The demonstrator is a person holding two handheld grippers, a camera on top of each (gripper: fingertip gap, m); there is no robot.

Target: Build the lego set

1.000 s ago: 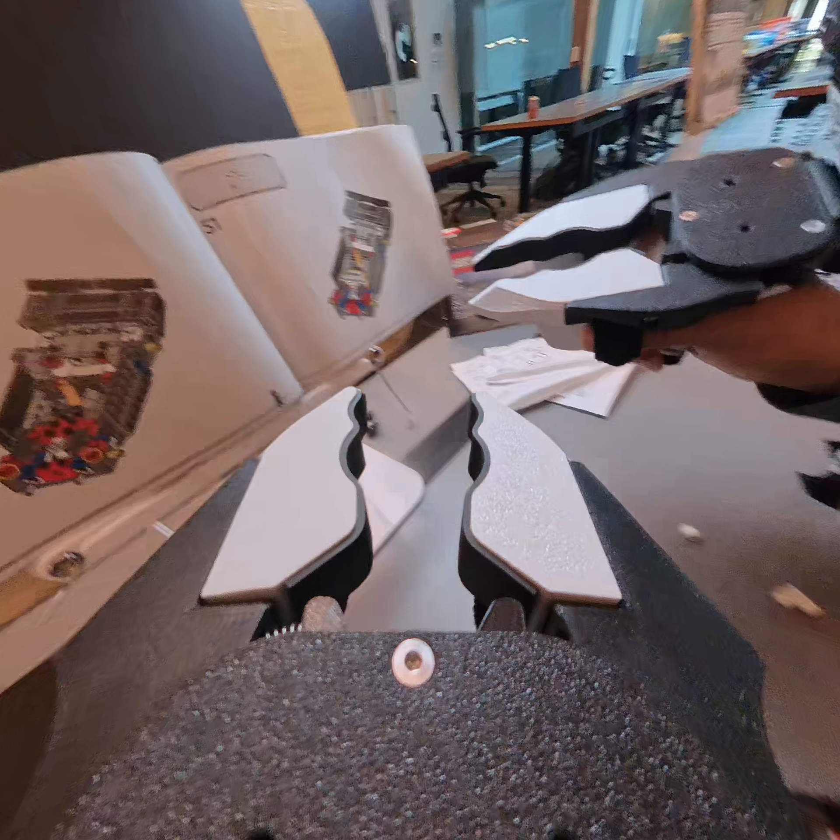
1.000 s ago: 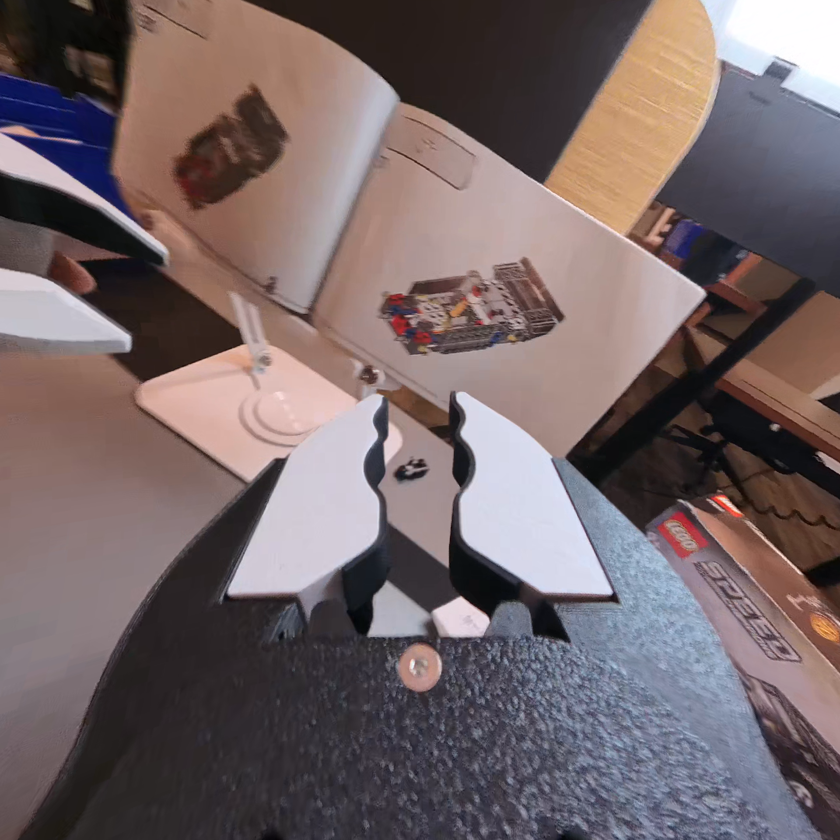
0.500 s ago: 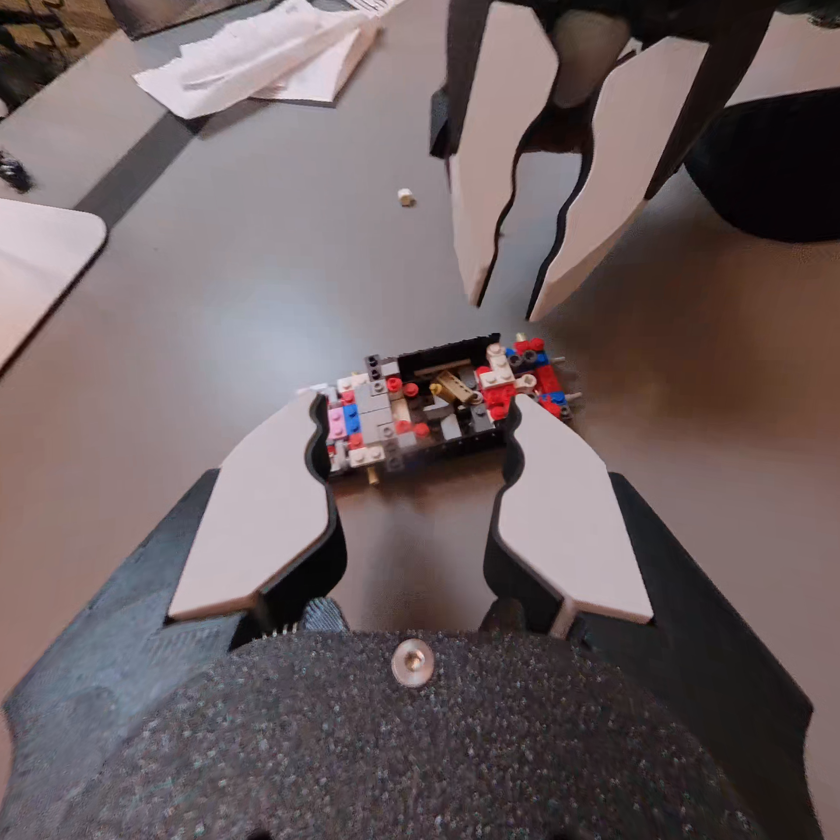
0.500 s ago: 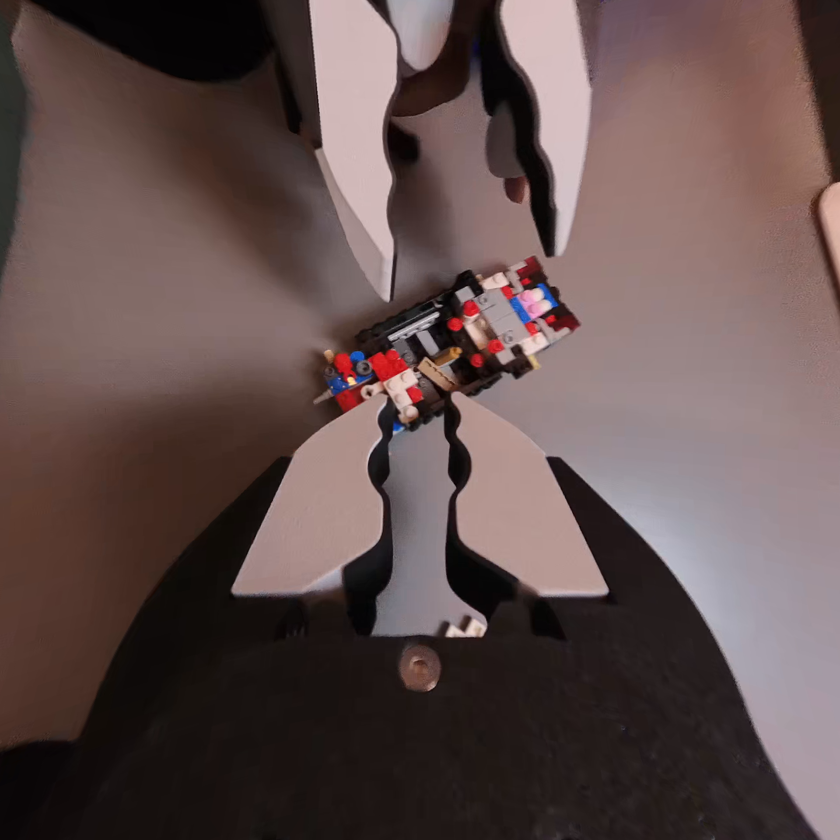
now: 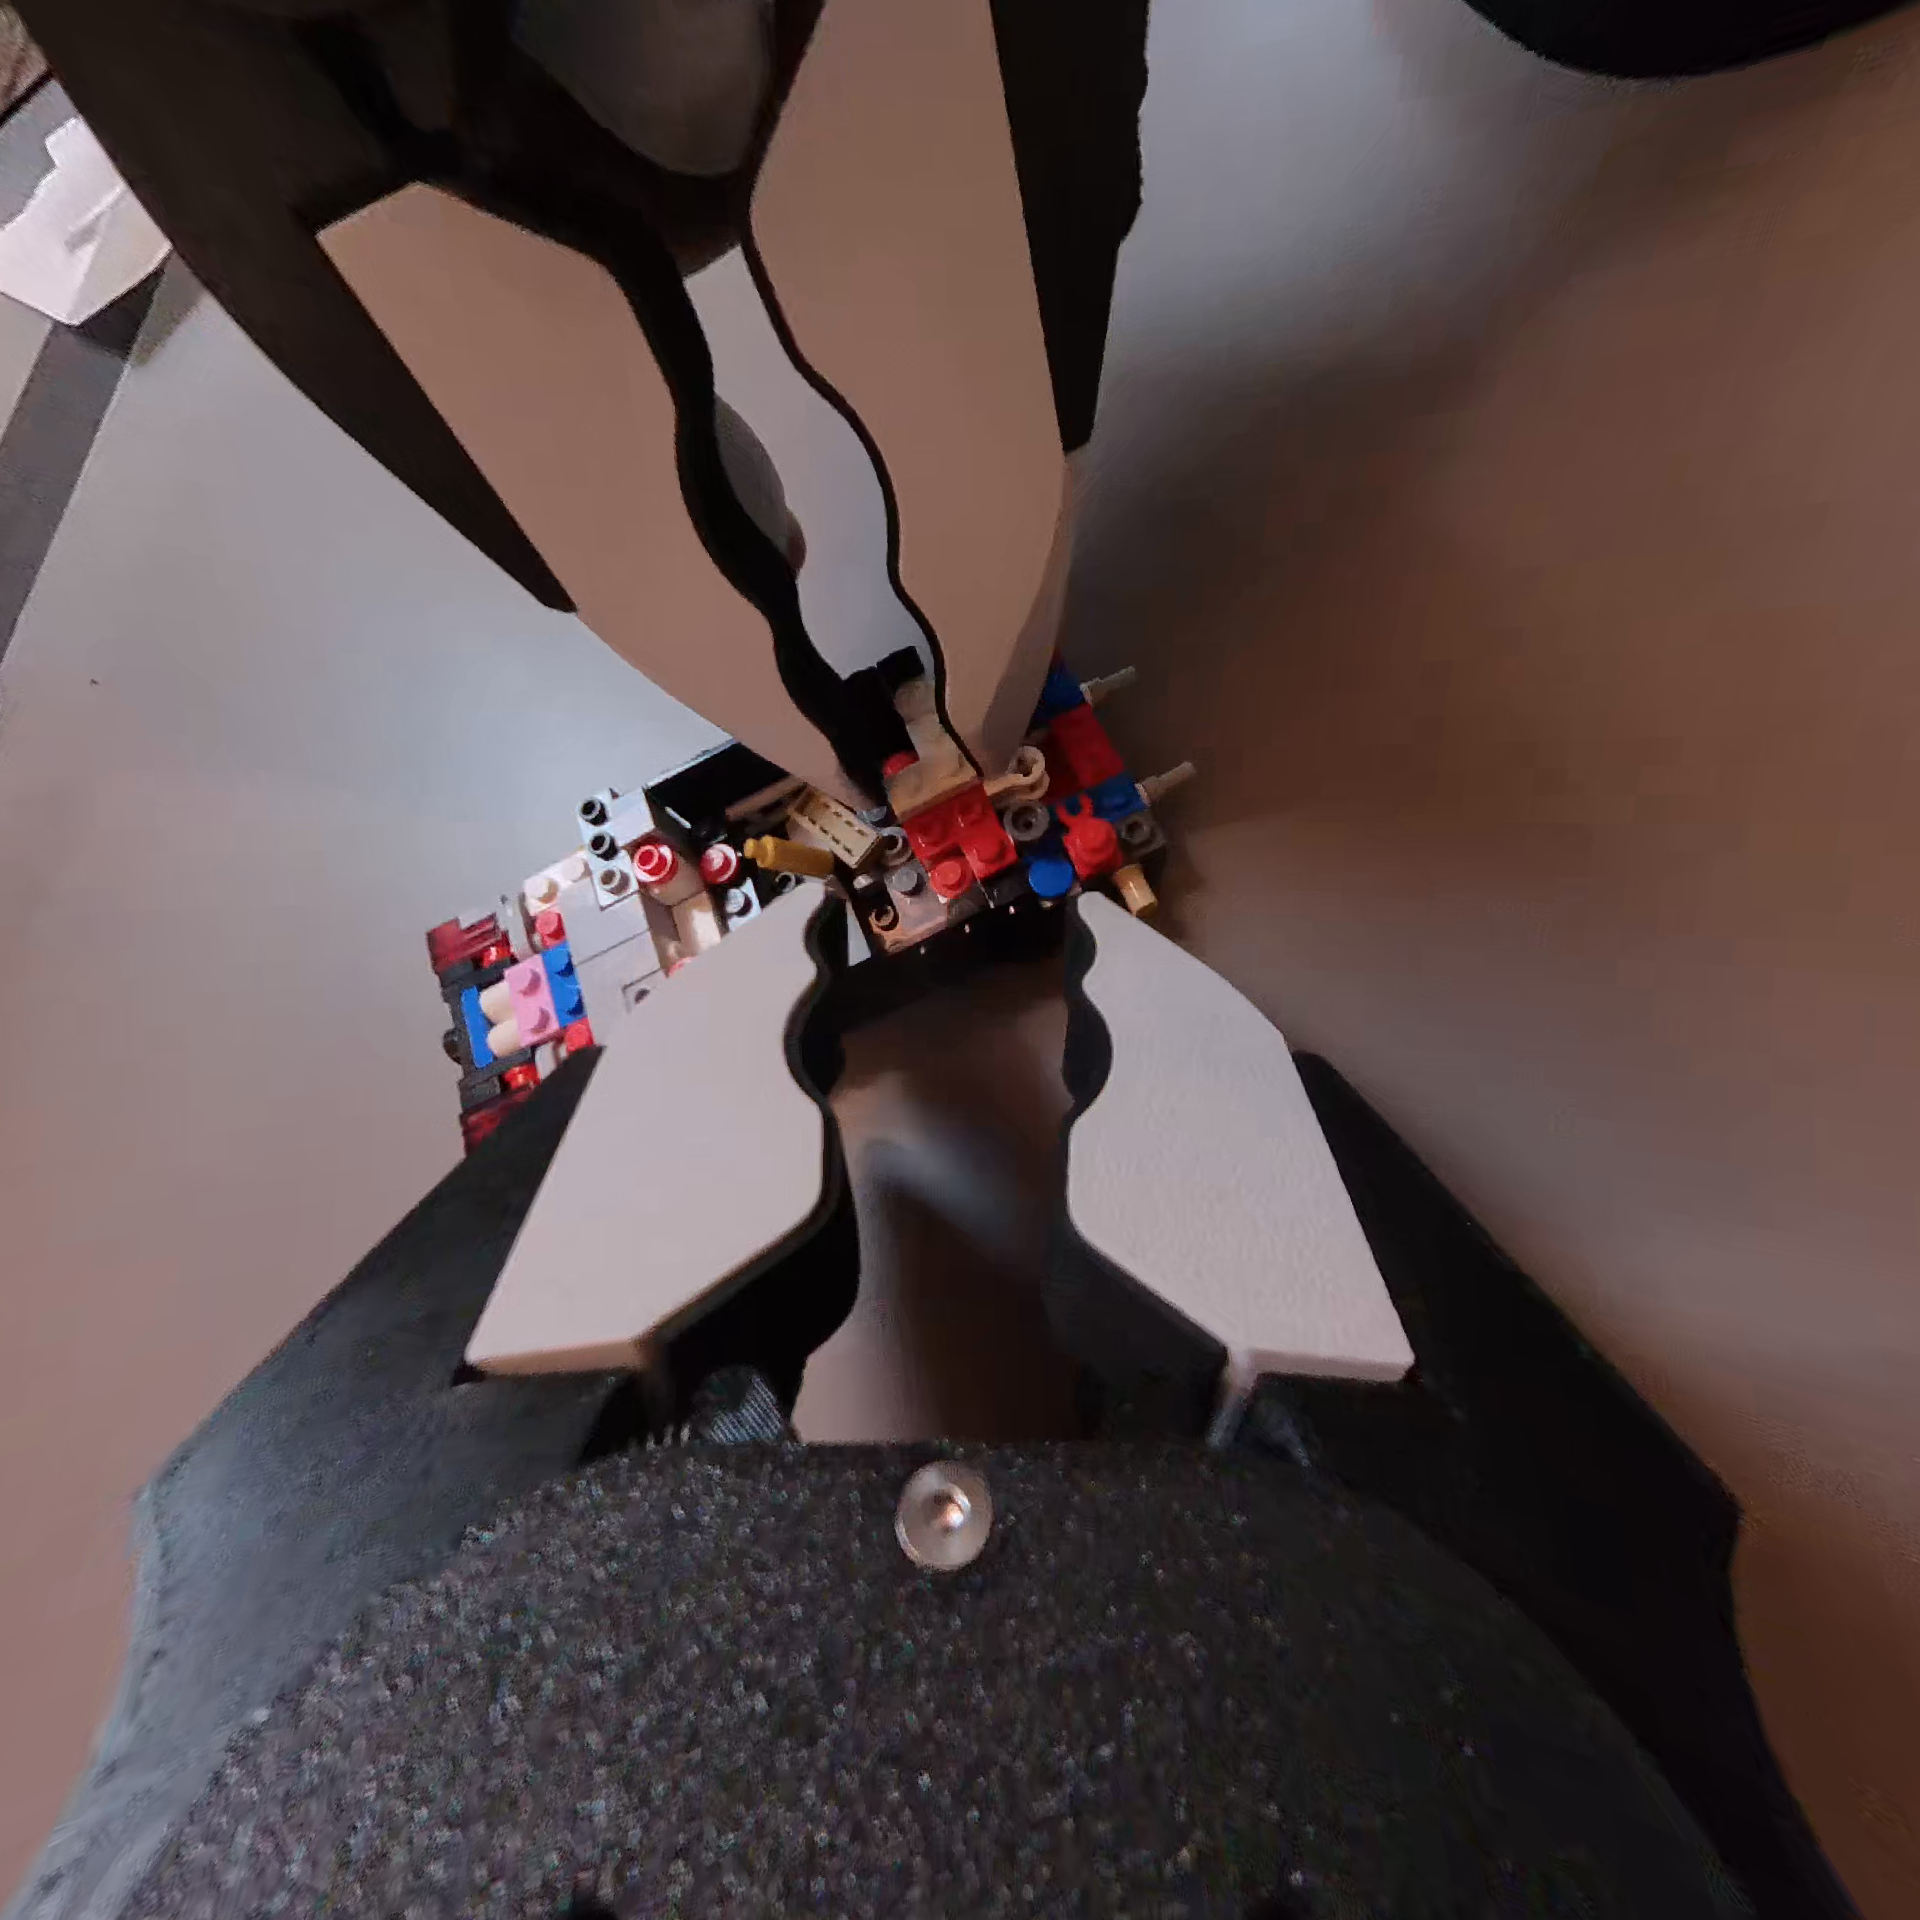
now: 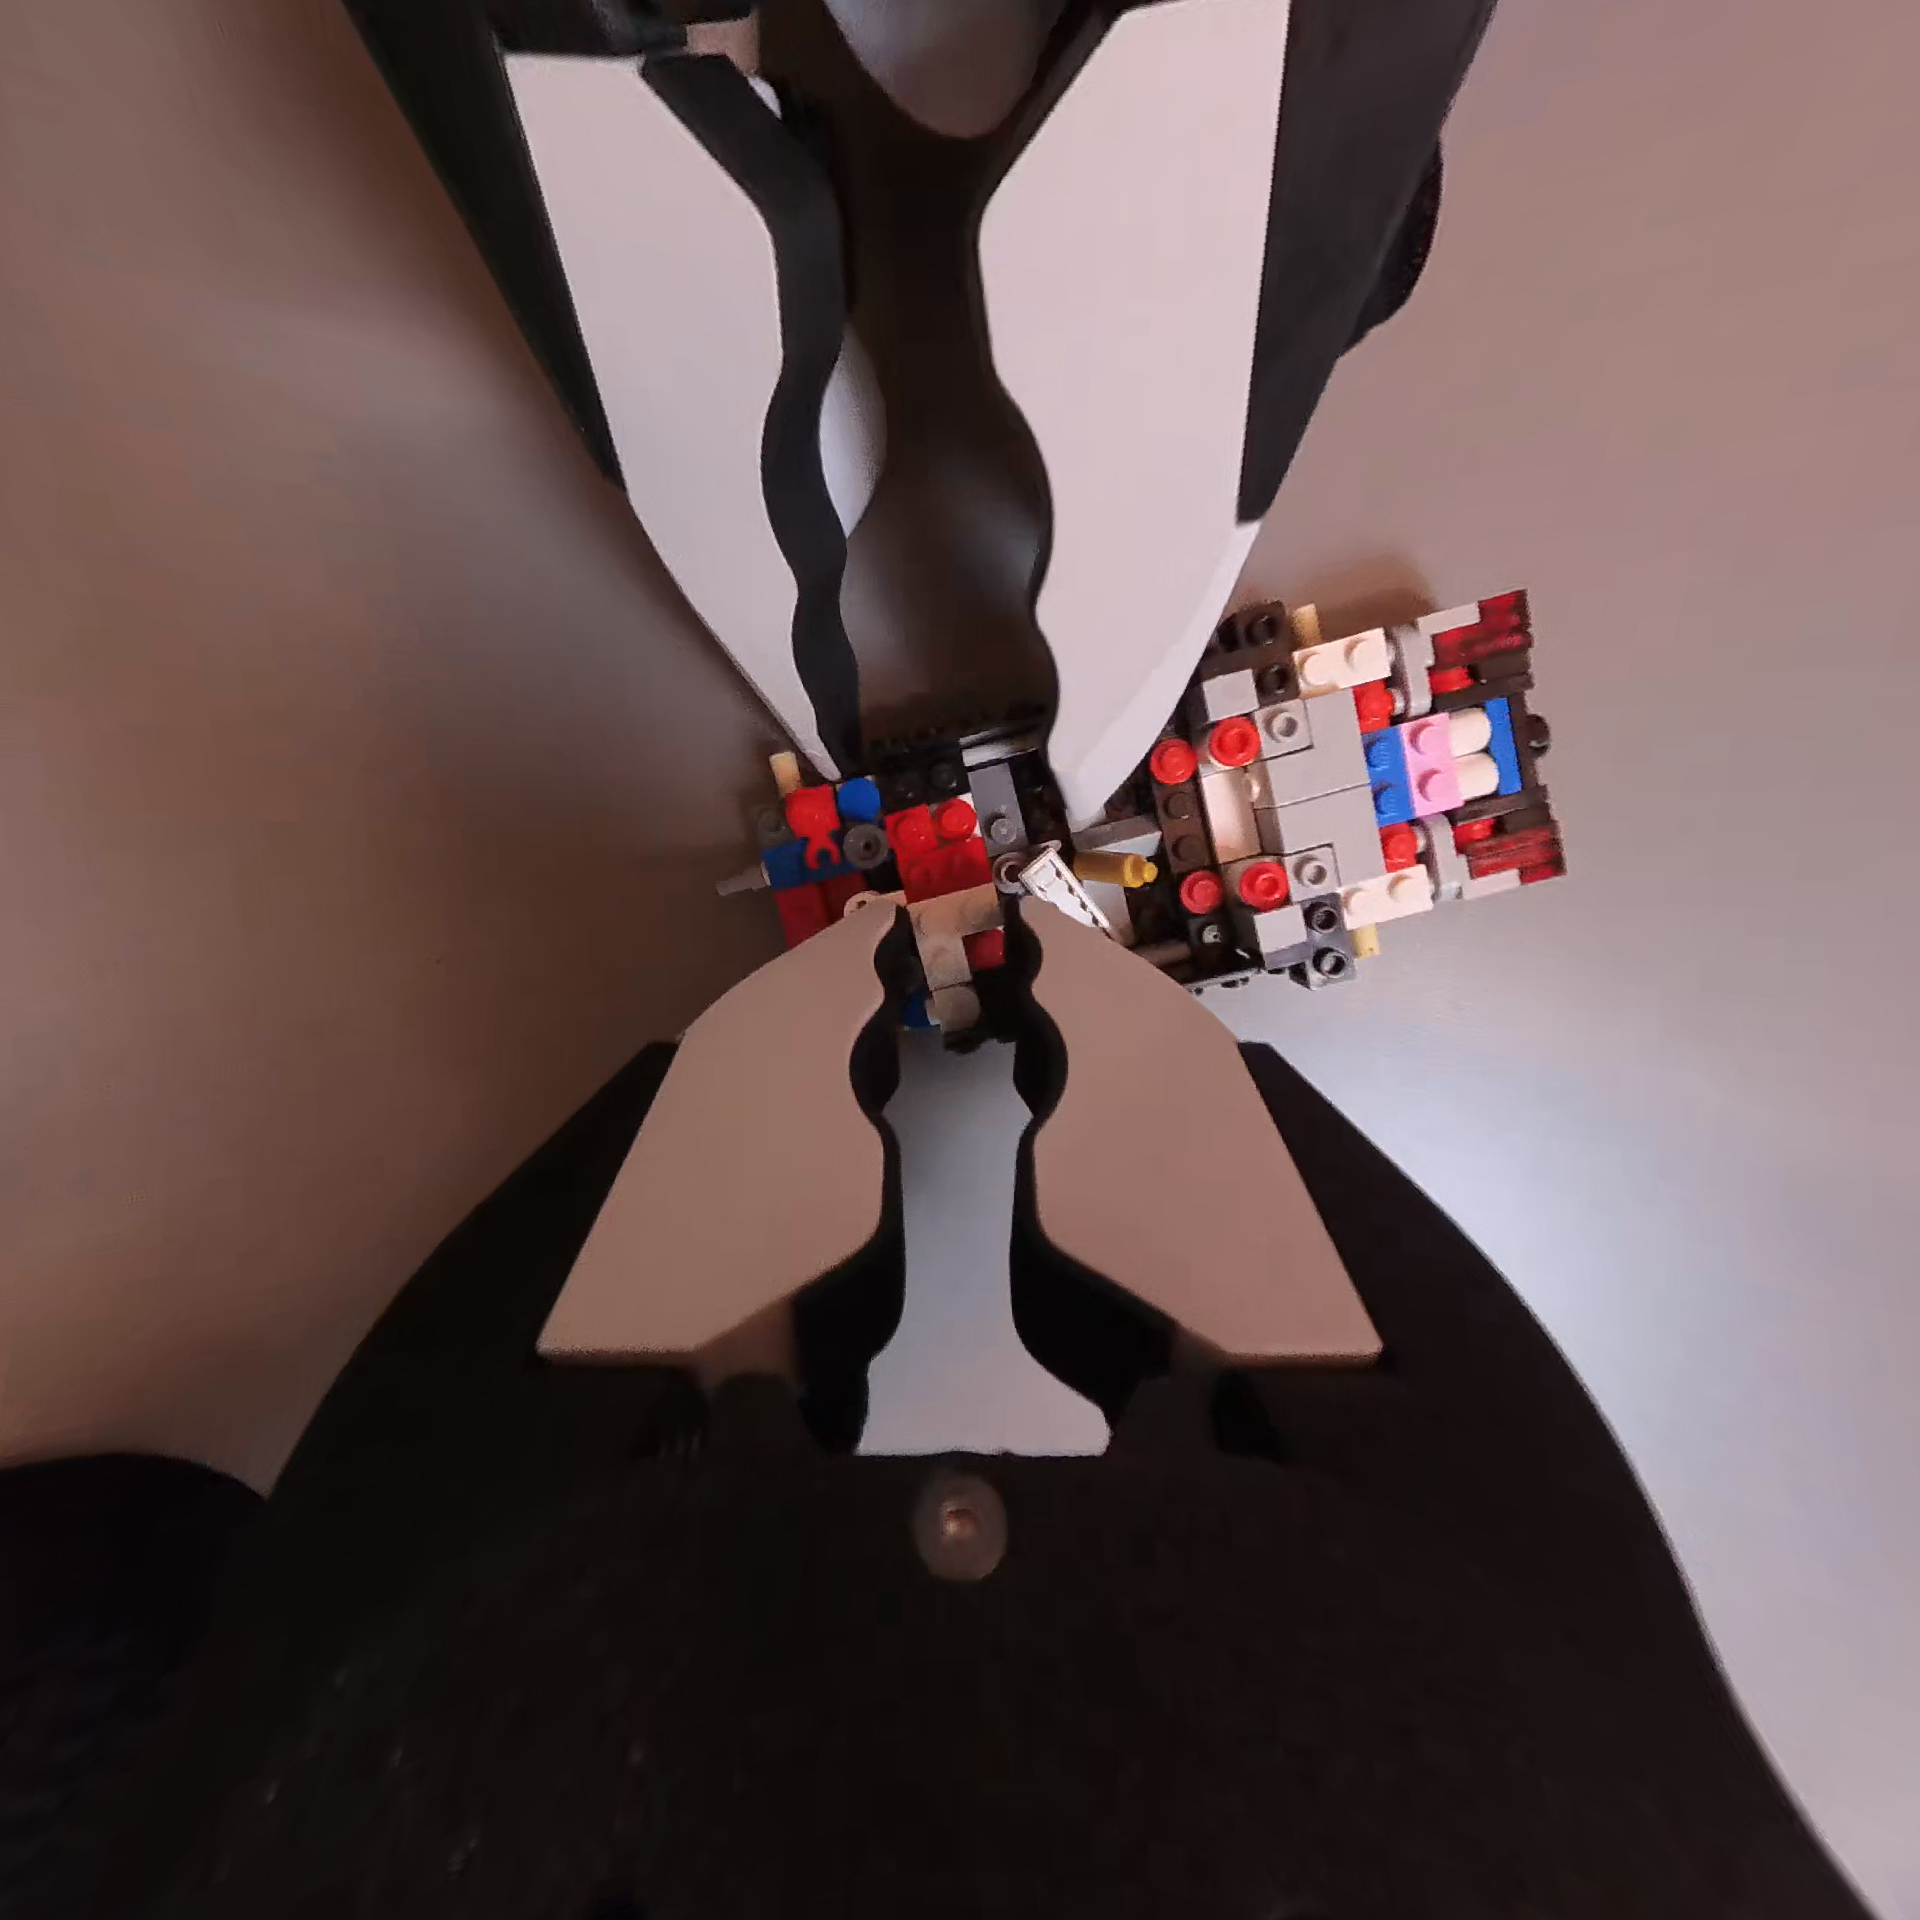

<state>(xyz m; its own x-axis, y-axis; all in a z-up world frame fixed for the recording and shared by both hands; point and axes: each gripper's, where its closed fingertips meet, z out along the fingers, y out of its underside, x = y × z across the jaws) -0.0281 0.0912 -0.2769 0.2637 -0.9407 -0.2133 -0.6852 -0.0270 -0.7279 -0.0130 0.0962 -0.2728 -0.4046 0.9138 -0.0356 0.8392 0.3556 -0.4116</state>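
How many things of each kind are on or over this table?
Claws: 2 (left claw, right claw)
Lego model: 1
Pile of white paper: 1
Total: 4

The lego build (image 6: 1195, 821) is done in red, blue, black and grey bricks, with one pink bit and some tan pins. White-faced, black-edged fingers (image 6: 1195, 1174) are seen over a plain grey tabletop (image 6: 312, 727).
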